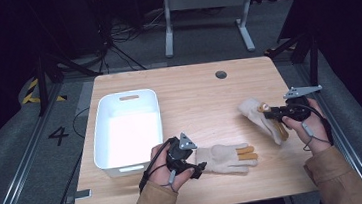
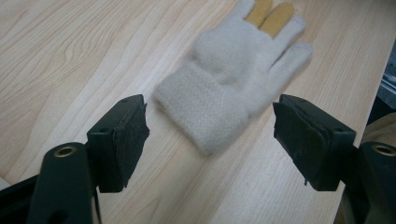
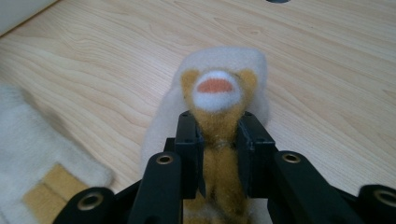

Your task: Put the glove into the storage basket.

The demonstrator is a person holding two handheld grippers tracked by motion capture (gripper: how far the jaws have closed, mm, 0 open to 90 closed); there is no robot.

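Observation:
A cream glove with tan fingers [image 1: 227,158] [image 2: 233,56] lies flat near the table's front edge. My left gripper [image 1: 198,158] [image 2: 210,112] is open, its jaws standing wide on either side of the cuff without touching it. At the right, a second cream glove [image 1: 256,117] [image 3: 224,65] with a brown plush animal face hangs lifted off the wood. My right gripper [image 1: 269,113] [image 3: 217,126] is shut on its brown part just below the face. The right gripper view also catches the flat glove [image 3: 28,163] at lower left.
A white plastic bin [image 1: 101,114] stands empty on the left half of the wooden table [image 1: 194,100]. A dark round cable hole [image 1: 221,74] sits near the far edge. Bare wood lies between the bin and the gloves.

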